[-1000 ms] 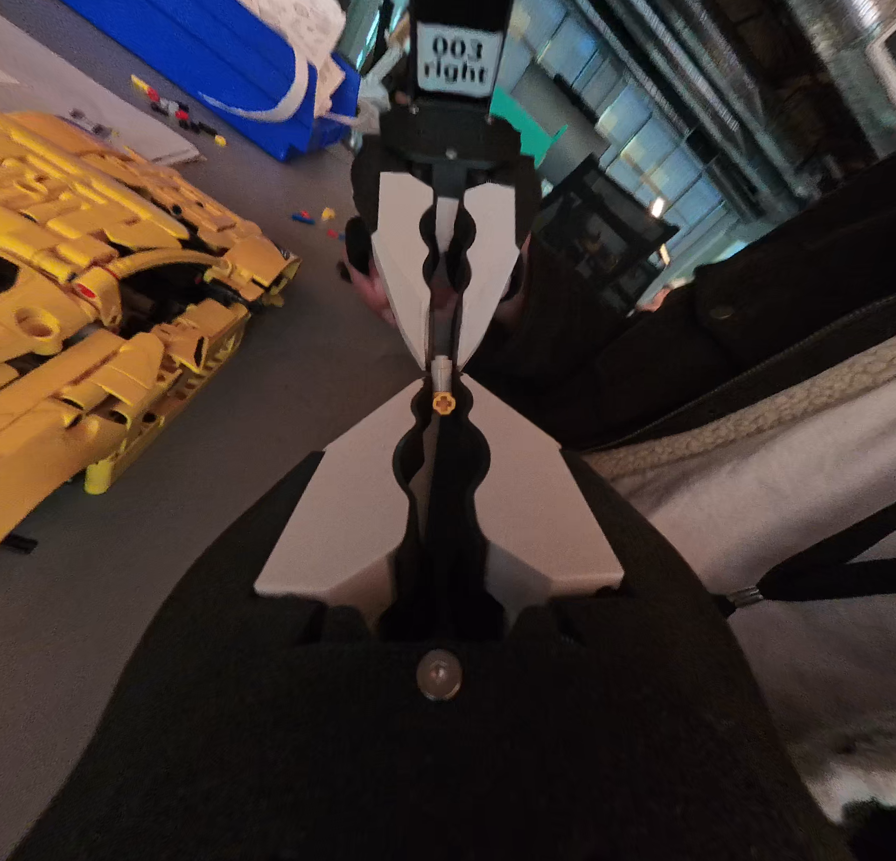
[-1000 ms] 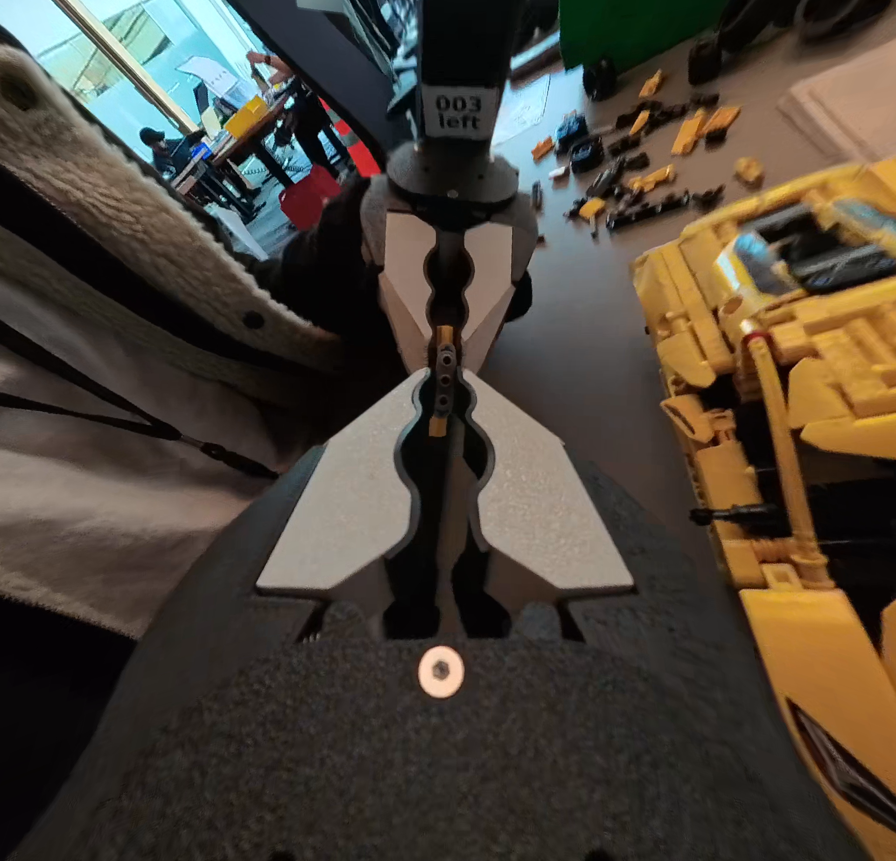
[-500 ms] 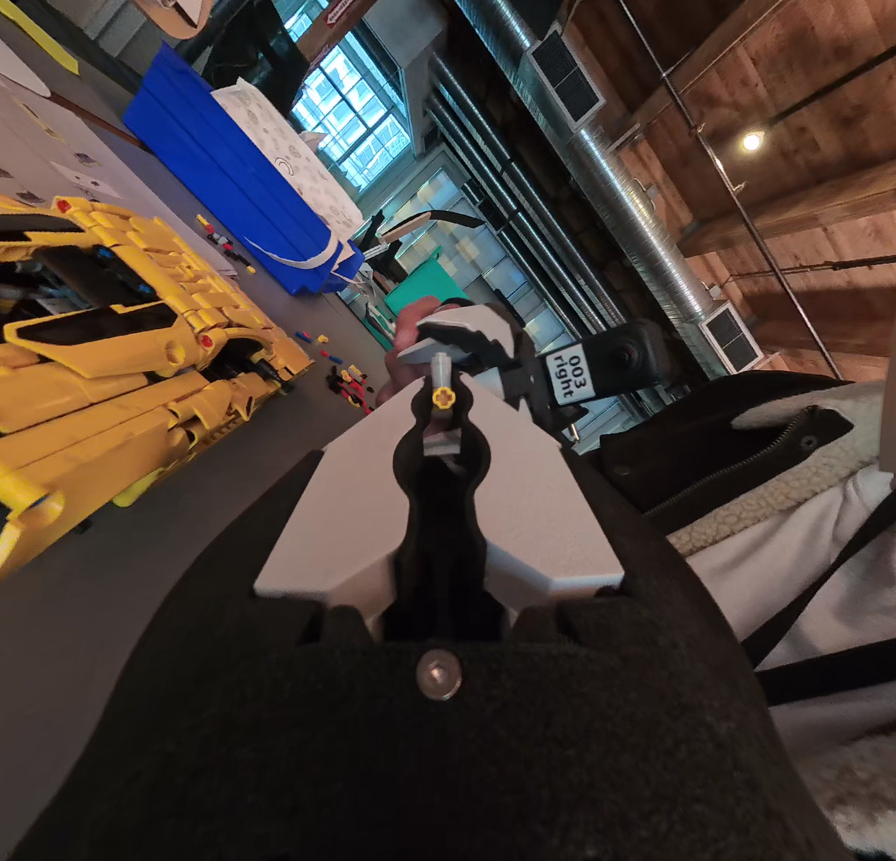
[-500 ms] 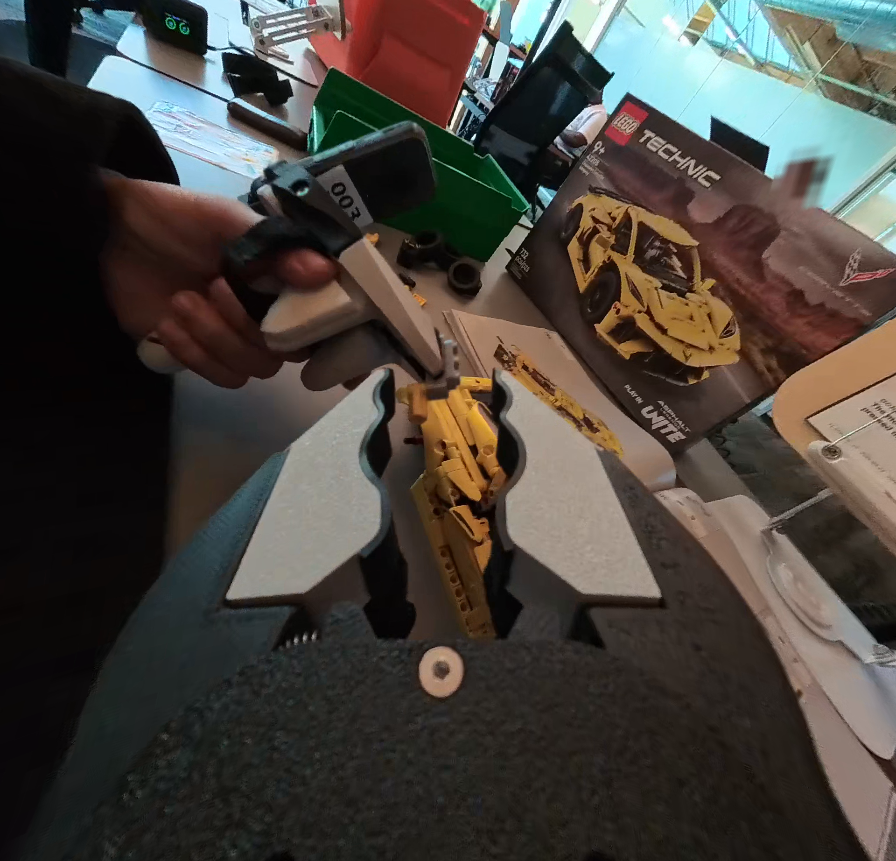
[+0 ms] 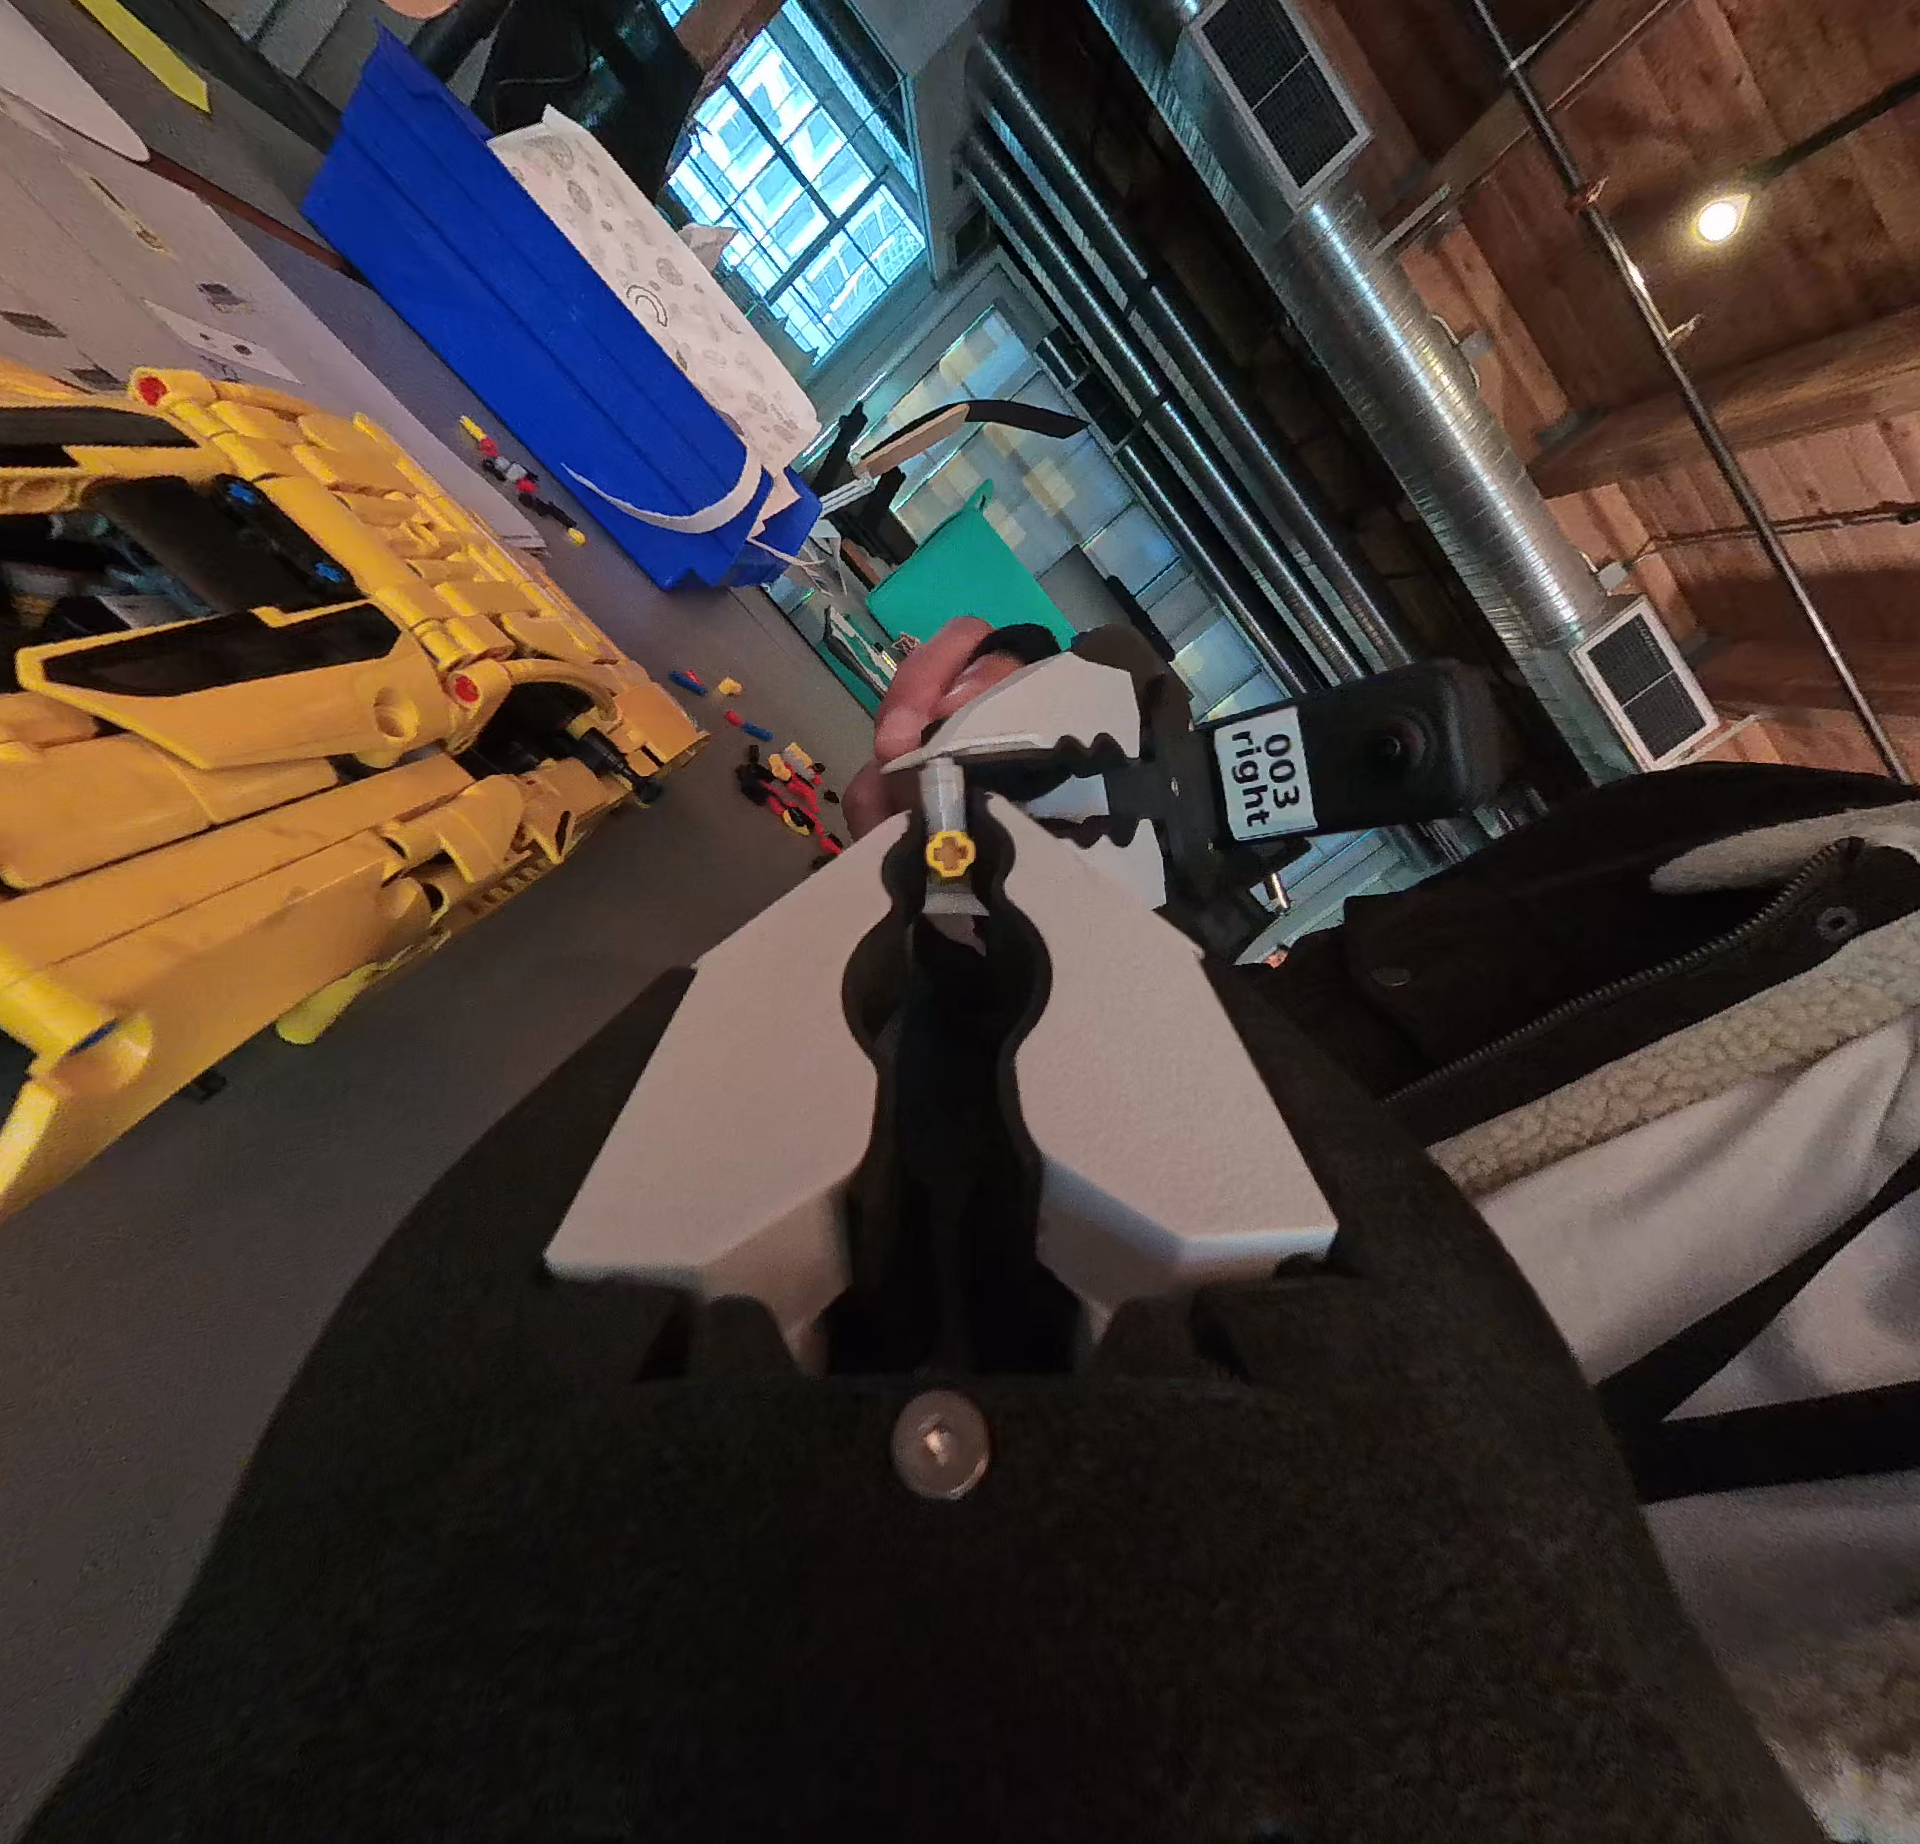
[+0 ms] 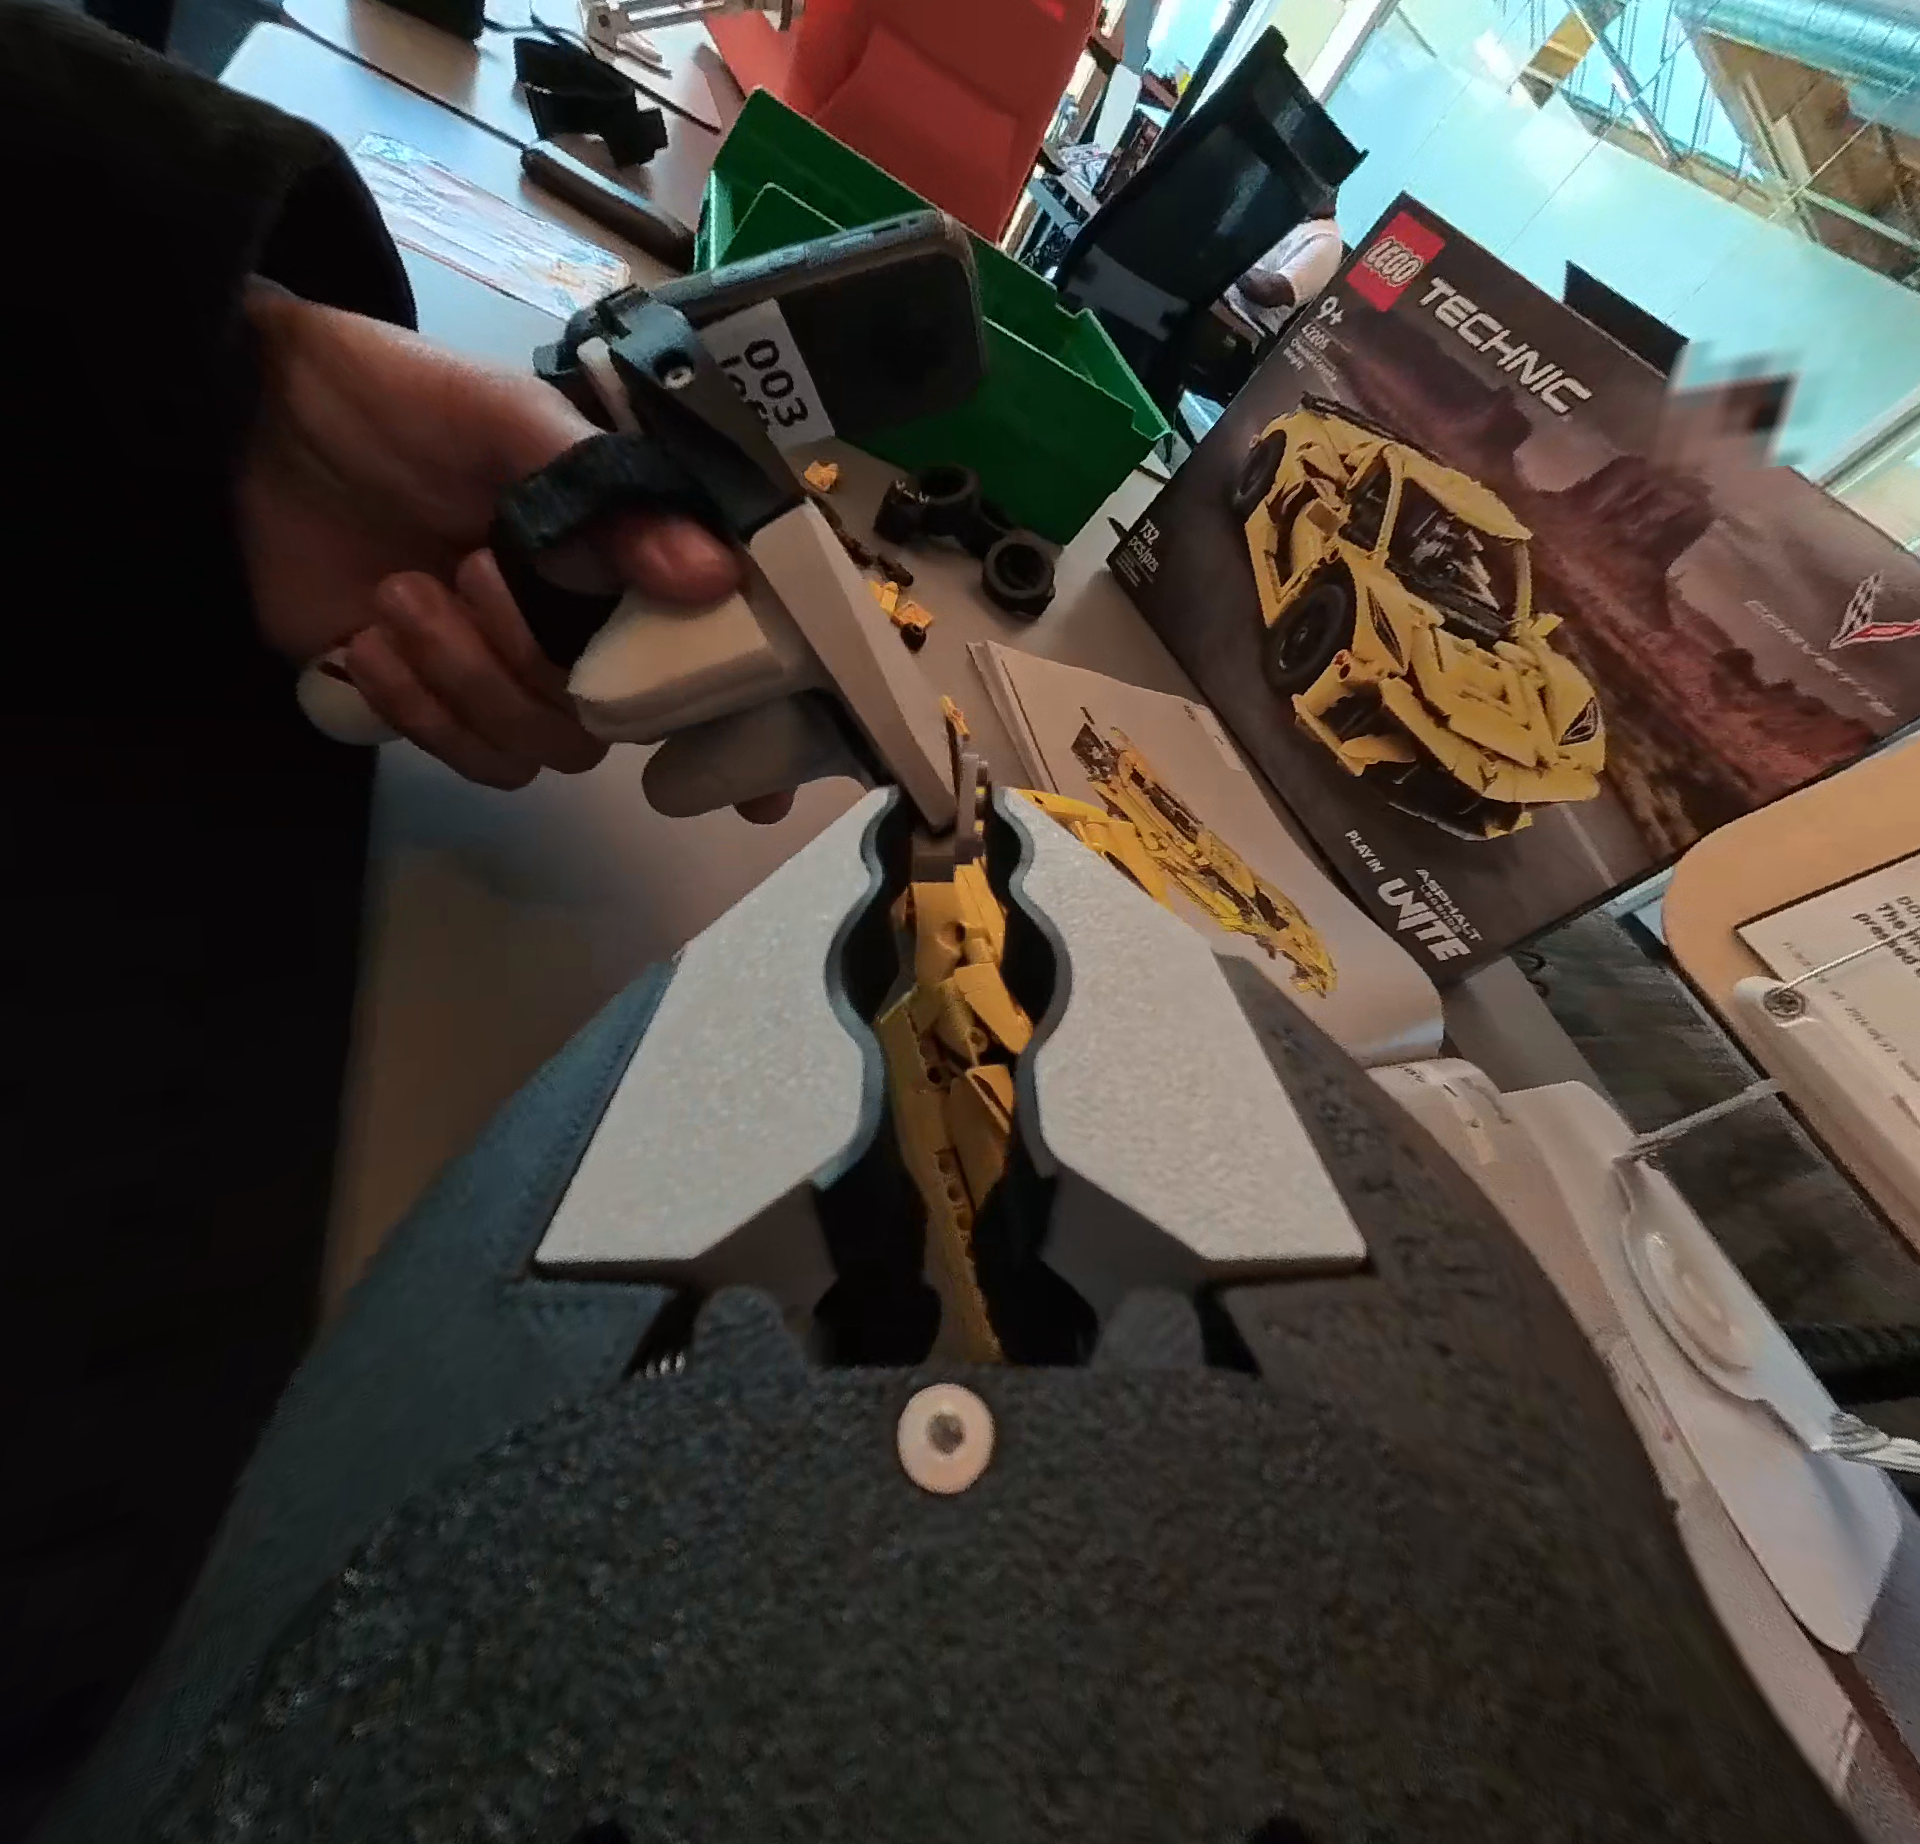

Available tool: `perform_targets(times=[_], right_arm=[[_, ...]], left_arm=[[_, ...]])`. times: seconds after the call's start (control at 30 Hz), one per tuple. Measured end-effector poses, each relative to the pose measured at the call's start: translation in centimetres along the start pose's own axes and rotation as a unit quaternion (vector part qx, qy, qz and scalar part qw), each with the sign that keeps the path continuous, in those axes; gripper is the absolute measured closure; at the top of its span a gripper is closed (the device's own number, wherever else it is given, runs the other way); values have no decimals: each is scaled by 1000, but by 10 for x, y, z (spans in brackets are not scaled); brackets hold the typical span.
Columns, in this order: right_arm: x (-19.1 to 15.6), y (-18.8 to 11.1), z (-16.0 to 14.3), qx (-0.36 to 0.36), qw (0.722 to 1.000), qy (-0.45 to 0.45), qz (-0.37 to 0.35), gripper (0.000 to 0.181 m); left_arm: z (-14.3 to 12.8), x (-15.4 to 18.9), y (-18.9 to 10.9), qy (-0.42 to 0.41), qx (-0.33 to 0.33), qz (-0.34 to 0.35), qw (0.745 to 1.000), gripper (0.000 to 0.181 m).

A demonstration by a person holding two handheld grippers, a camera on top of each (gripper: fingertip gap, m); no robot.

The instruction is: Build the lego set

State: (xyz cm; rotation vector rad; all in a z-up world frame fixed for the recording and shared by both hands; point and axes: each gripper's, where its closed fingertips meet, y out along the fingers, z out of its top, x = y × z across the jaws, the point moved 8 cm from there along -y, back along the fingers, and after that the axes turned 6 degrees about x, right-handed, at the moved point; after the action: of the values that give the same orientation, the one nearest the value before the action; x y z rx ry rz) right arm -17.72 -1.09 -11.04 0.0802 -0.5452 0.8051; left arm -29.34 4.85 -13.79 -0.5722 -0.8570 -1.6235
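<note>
L tongs (image 5: pixel 943 859): closed on a small grey Technic piece with yellow axle (image 5: pixel 945 852), held up above the desk (image 5: pixel 582 963). R tongs (image 6: pixel 940 818): fingers parted, gripping nothing; they straddle the tip of the L tongs and the grey piece (image 6: pixel 968 797) held there. Partly built yellow lego car (image 5: pixel 260 714) sits on desk, to the L. Loose parts (image 5: pixel 779 781) lie near its end. Set box (image 6: pixel 1507 589) stands upright behind instruction booklet (image 6: pixel 1174 807). Green bin (image 6: pixel 997 381) and black tyres (image 6: pixel 977 537) farther back.

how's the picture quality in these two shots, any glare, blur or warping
Left wrist view: fisheye bends the ceiling duct; the window and lamp glare; the yellow pin is sharp. Right wrist view: background windows wash out; the sleeve falls into shadow; the box is sharp.
</note>
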Motion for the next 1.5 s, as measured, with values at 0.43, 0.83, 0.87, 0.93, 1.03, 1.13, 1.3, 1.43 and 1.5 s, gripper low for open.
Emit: perform_targets(times=[0.43,0.83,0.87,0.93,1.03,1.13,1.3,1.43,1.5], right_arm=[[16,-11,-11,81,929,341,123,155],[21,-31,-21,70,917,357,164,175],[22,-37,-30,37,928,336,155,175],[16,-45,-57,-82,948,267,151,175],[-2,-48,-84,-205,944,191,173,174],[-9,-43,-80,-192,949,164,189,175],[-11,-42,-87,-197,950,149,193,174],[-13,-41,-91,-206,949,142,192,174],[-14,-41,-91,-202,951,140,187,174]], left_arm=[[9,15,-1,85,37,-19,996,174],[0,24,8,175,1,-2,984,157],[2,20,7,173,3,14,985,149],[5,12,4,168,6,50,984,146],[9,8,0,164,21,70,984,146],[12,6,-2,160,31,79,984,147],[16,5,-7,137,54,75,986,147],[17,5,-8,149,54,83,984,151],[18,5,-9,161,56,93,981,153]])
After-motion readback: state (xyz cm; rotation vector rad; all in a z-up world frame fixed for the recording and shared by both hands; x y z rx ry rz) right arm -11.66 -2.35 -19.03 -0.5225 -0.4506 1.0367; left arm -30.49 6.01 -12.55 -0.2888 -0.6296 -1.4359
